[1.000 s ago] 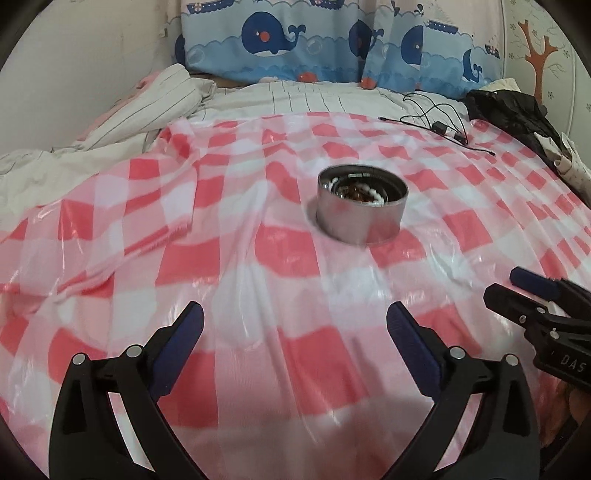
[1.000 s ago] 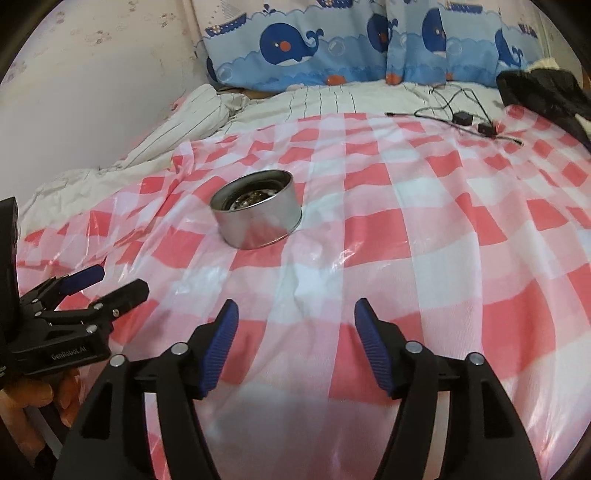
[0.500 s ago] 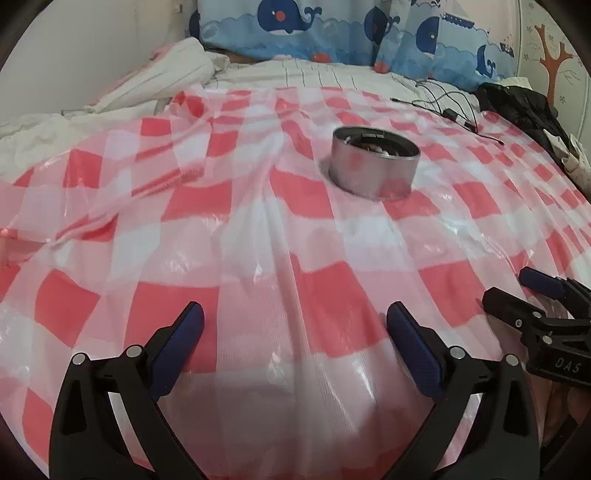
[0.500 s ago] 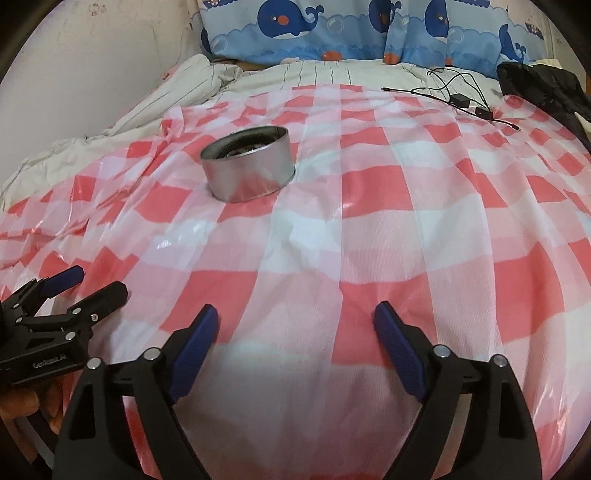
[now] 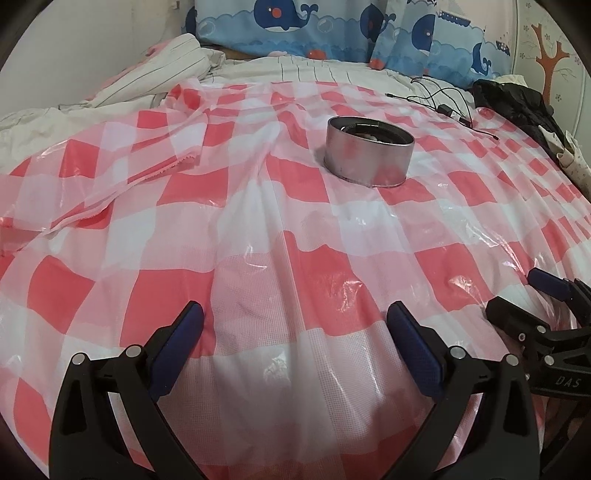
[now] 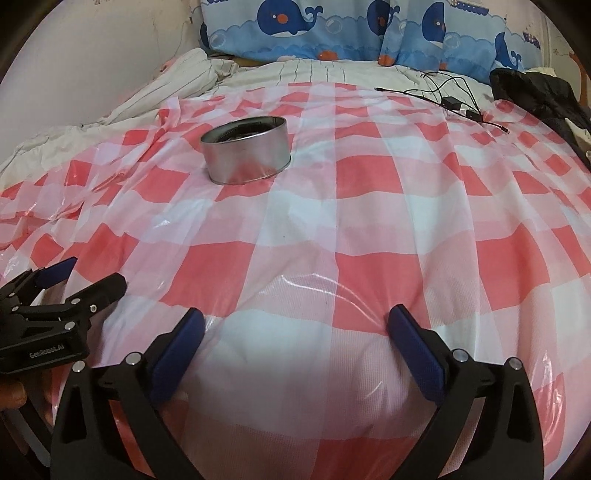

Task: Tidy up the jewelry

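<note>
A round silver tin stands on the red and white checked plastic cloth over the bed. It also shows in the right wrist view. A bit of pale beads shows inside it in the left wrist view; the rest of its contents are hidden by the wall. My left gripper is open and empty, low over the near part of the cloth. My right gripper is open and empty too, beside it on the right. Each gripper shows in the other's view: the right one, the left one.
Blue whale-print pillows lie at the head of the bed. A black cable with a small box lies behind the tin. Dark clothing sits at the far right. A striped blanket is bunched at the far left by the wall.
Both grippers have drawn back from the tin and sunk lower toward the cloth. The right gripper's jaws have opened wider. The tin has not moved.
</note>
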A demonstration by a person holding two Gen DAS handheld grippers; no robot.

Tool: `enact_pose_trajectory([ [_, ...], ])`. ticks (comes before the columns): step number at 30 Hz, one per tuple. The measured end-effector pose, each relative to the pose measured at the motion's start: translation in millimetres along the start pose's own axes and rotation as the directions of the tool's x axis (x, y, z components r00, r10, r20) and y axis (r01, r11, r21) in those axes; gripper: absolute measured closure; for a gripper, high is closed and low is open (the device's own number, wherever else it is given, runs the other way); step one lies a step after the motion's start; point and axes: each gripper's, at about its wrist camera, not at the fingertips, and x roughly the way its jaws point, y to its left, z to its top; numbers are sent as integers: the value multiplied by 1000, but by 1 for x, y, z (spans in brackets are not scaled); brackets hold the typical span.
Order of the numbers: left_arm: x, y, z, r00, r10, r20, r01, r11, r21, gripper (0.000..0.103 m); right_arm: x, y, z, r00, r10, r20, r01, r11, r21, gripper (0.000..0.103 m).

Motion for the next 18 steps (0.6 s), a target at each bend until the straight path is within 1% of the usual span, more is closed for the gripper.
enact_pose_trajectory([
  [18,5,1,-1,1000,-14,-9,14,1000,-9,7,-1,1,0,1000,-8,11,8,1000,-4,7],
])
